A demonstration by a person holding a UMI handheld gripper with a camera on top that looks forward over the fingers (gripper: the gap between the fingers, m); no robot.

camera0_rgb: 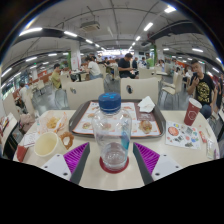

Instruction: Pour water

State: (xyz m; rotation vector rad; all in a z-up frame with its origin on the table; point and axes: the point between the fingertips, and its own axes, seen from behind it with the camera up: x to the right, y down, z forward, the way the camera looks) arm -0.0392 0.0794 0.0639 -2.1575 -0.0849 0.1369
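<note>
While I am holding the gripper wide apart, the water bottle is standing upright between its fingers on the bench; thin, slippery, crushable plastic, so I am judging mid-body the best hold.

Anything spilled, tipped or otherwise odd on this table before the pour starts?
Nothing stands out. The clear plastic water bottle with a blue cap stands upright, capped, between the open gripper's fingers. No spill shows on the cream tabletop. The brown food tray beyond lies flat.
</note>
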